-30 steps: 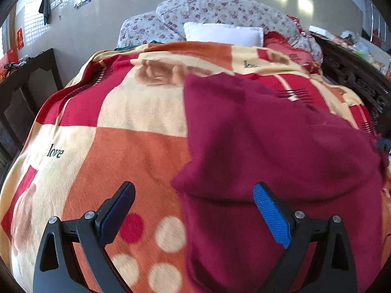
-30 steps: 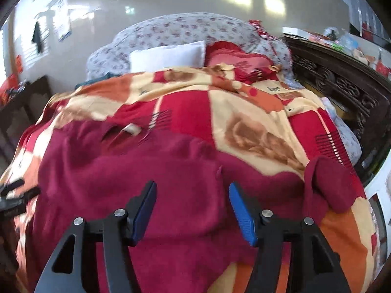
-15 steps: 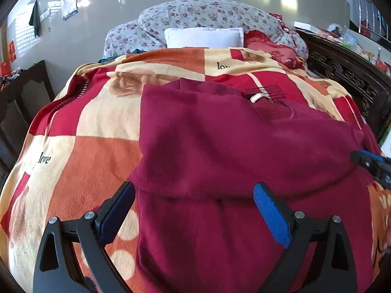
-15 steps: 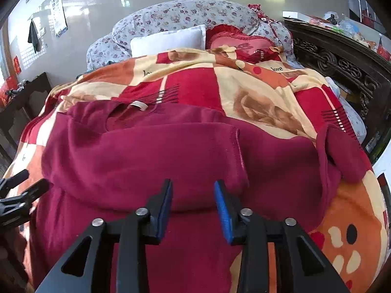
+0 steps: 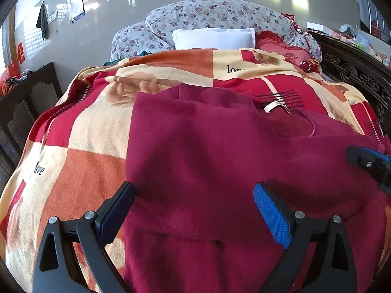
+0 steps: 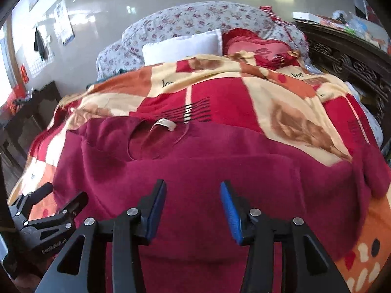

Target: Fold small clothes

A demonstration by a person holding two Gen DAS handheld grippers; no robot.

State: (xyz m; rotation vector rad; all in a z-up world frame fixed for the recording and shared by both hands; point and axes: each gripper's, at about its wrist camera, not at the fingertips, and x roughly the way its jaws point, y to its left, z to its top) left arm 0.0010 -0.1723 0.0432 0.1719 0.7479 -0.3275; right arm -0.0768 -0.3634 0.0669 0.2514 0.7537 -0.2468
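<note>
We see bright daylight; glare patches on glossy wall (image 5: 244, 5) at 12 o'clock. Fisheye bends edges, dark vignette in corners. Right view slightly motion-blurred; soft shadows on garment (image 5: 220, 158).

- The left gripper (image 5: 194, 210) fills the bottom of its own wrist view, pointing toward 12 o'clock and tilted downward.
- Its jaws stand wide apart, one dark pad at 7 o'clock, one blue pad at 5 o'clock, pressing on nothing.
- In the right wrist view the left gripper (image 6: 50, 195) shows at 8 o'clock, its two black fingers parted.
- The right gripper (image 6: 194, 211) points toward 12 o'clock, tilted down, jaws about half parted; they have just been opening, with nothing pinched between the pads.
- In the left wrist view the right gripper (image 5: 371, 163) enters at 3 o'clock.
</note>
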